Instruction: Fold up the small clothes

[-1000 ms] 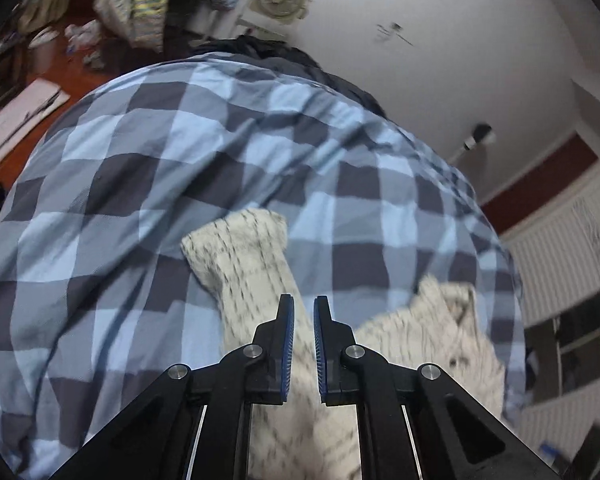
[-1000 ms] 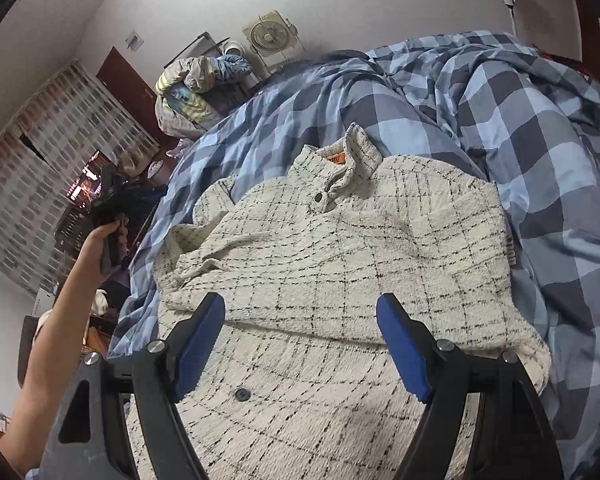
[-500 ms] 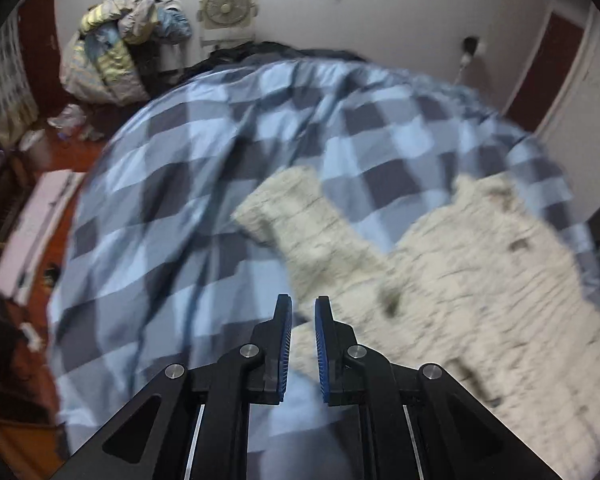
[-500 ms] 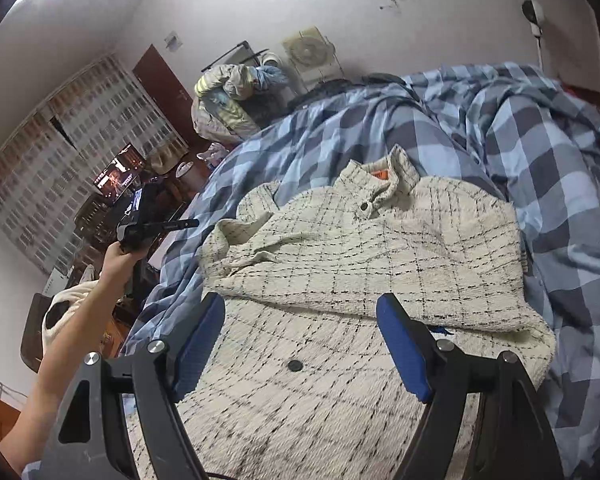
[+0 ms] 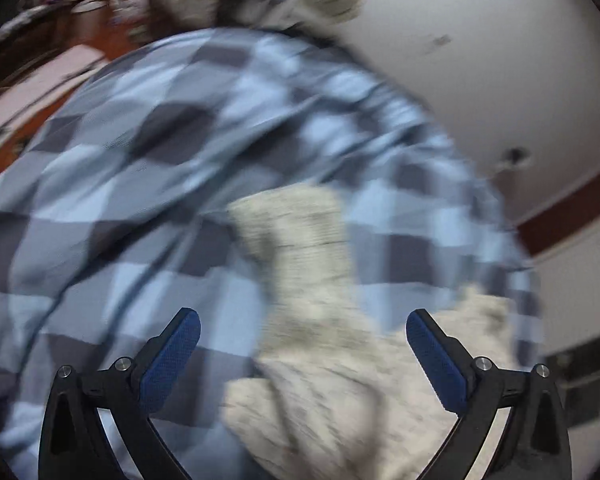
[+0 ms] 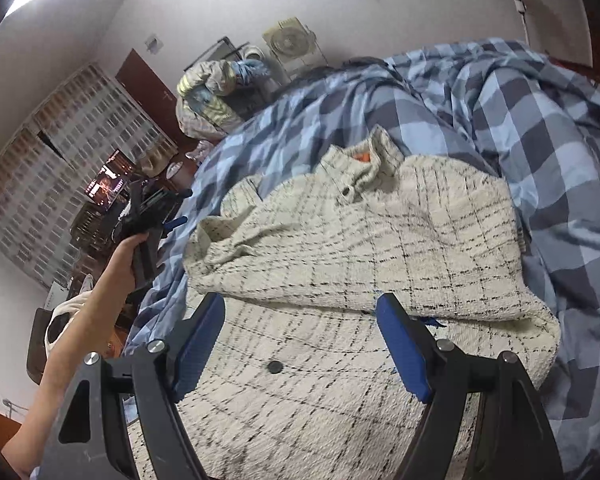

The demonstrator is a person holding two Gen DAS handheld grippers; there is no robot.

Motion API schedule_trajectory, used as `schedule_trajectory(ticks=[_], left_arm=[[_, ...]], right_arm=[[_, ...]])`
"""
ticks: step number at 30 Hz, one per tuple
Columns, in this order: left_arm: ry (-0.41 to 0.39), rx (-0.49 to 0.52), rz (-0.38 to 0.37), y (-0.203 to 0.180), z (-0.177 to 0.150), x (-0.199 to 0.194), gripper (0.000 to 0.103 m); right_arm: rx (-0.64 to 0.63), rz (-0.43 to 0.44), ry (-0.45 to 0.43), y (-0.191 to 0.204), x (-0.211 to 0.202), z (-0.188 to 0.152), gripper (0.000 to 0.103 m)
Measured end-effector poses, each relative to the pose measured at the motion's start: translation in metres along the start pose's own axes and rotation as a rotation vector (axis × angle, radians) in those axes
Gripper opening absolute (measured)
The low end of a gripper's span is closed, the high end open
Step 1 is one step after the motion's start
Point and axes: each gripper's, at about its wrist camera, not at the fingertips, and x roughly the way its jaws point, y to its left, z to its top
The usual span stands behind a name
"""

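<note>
A cream jacket [image 6: 380, 248] with thin black check lines lies spread on a bed, on top of a blue and grey checked duvet [image 6: 540, 128]. Its stand-up collar [image 6: 374, 156], with an orange label inside, points toward the far wall, and one dark button [image 6: 275, 367] shows on the near front panel. The upper part is folded over the near part, leaving a straight edge across the garment. The left sleeve [image 6: 228, 232] lies bunched at the left edge of the bed.

The right tongs [image 6: 300, 340] hang over the near panel of the jacket, blue pads well apart, gripping nothing (the fabric lies flat beneath them).

In the left wrist view, heavily blurred, the left tongs [image 5: 302, 354] stand very wide; their jaws have just been opening, and nothing is pinched between them. The cream sleeve [image 5: 300, 248] stretches away beyond the pads across the duvet [image 5: 120, 180]. From the right wrist view, the person's left hand [image 6: 134, 250] grips the tool's handle at the left side of the bed, beside the sleeve.

Farther out, a box fan [image 6: 288, 44] stands against the white far wall, next to a heap of clothes [image 6: 212, 96]. A lit screen [image 6: 108, 188] glows at the left, in front of white lattice panels [image 6: 52, 160].
</note>
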Motion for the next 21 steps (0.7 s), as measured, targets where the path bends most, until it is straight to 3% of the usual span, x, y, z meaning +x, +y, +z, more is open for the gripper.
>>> schedule_trajectory(ticks=[3,4,6,7,9,11,15,17,18,20,21], left_arm=[[0.035,-0.029,-0.177,0.002,0.008,0.02,0.103],[0.046,-0.026,-0.167,0.002,0.01,0.028,0.103],[0.065,-0.011,-0.044,0.0,0.016,0.04,0.103],[0.085,-0.022,0.018,0.002,0.019,0.049,0.103],[0.124,-0.086,0.072,0.013,0.022,0.065,0.103],[0.13,-0.104,0.056,0.016,0.026,0.074,0.102],[0.125,0.004,0.071,0.003,0.035,0.088,0.102],[0.146,-0.005,0.033,0.003,0.037,0.096,0.102],[0.17,-0.022,-0.041,0.006,0.037,0.103,0.102],[0.181,-0.025,-0.086,0.006,0.038,0.109,0.08],[0.184,-0.022,-0.028,0.007,0.039,0.112,0.079]], right_arm=[[0.002,-0.015,0.007,-0.004,0.003,0.003,0.075],[0.003,-0.016,0.009,-0.005,0.003,0.004,0.075],[0.01,-0.015,0.018,-0.008,0.007,0.006,0.075],[0.016,-0.017,0.028,-0.011,0.011,0.009,0.075],[0.026,-0.016,0.041,-0.015,0.017,0.01,0.075],[0.042,-0.014,0.058,-0.02,0.025,0.012,0.075],[0.067,-0.011,0.089,-0.027,0.041,0.015,0.075],[0.08,-0.015,0.102,-0.03,0.048,0.017,0.075],[0.086,-0.013,0.108,-0.032,0.05,0.017,0.075],[0.097,-0.008,0.12,-0.035,0.055,0.018,0.075],[0.099,-0.008,0.124,-0.036,0.057,0.019,0.075]])
